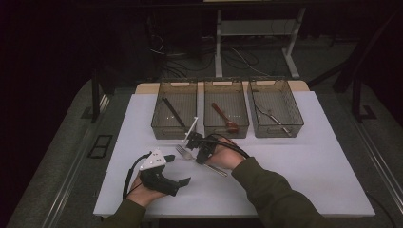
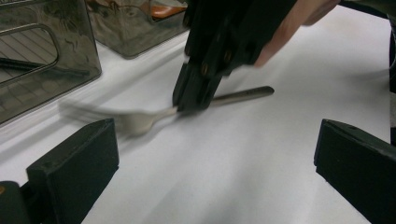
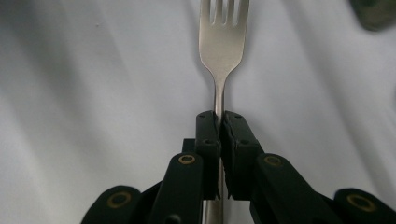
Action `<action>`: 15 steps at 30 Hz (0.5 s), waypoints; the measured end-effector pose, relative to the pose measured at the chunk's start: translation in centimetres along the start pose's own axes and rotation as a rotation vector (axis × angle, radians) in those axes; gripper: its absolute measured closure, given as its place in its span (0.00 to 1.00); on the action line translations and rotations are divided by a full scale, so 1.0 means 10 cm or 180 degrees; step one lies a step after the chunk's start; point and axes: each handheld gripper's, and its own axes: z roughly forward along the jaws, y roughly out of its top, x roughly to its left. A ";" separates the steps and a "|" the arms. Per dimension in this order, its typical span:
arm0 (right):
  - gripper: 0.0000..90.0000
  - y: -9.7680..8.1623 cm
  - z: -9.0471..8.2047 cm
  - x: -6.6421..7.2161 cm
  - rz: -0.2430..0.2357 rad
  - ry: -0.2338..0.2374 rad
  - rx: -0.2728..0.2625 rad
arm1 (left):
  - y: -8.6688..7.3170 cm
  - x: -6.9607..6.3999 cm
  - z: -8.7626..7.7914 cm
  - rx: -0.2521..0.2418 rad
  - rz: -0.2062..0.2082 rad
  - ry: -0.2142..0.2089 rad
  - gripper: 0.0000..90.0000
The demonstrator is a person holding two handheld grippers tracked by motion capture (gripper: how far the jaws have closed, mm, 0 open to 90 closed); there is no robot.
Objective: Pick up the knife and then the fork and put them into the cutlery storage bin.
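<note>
A silver fork (image 1: 186, 154) lies on the white table (image 1: 304, 166), tines toward the left. My right gripper (image 1: 196, 151) points down at it, jaws shut on the fork's neck. In the right gripper view the two pads (image 3: 218, 122) press together on the thin handle of the fork (image 3: 222, 42), with the tines beyond them. The left gripper view shows that same gripper (image 2: 192, 100) pinching the fork (image 2: 140, 121) low over the table. My left gripper (image 1: 178, 171) rests on the table near the front, its jaws wide apart with nothing between them.
Three dark clear bins stand in a row at the back: the left bin (image 1: 174, 110) holds a black utensil, the middle bin (image 1: 226, 110) a reddish-brown spoon, the right bin (image 1: 276, 108) a silver piece of cutlery. A white utensil (image 1: 190, 127) leans by the left bin.
</note>
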 end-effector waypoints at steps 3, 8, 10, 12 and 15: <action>0.93 -0.11 -0.12 -0.08 0.0079 0.0030 -0.0165 | 0.00 0.00 0.01 -0.0008 -0.0002 -0.0008 0.00; 0.93 -0.34 -0.38 -0.25 0.0202 0.0075 -0.0534 | 0.00 0.00 0.01 0.0013 -0.0005 -0.0016 0.00; 0.93 -0.44 -0.49 -0.31 0.0309 0.0122 -0.0695 | -0.01 -0.01 0.02 0.0007 -0.0019 -0.0011 0.00; 0.93 -0.54 -0.59 -0.37 0.0358 0.0107 -0.0833 | -0.01 -0.01 0.02 0.0007 -0.0023 -0.0012 0.00; 0.93 -0.68 -0.76 -0.47 0.0468 0.0131 -0.1058 | 0.00 -0.01 0.03 0.0019 -0.0021 -0.0018 0.00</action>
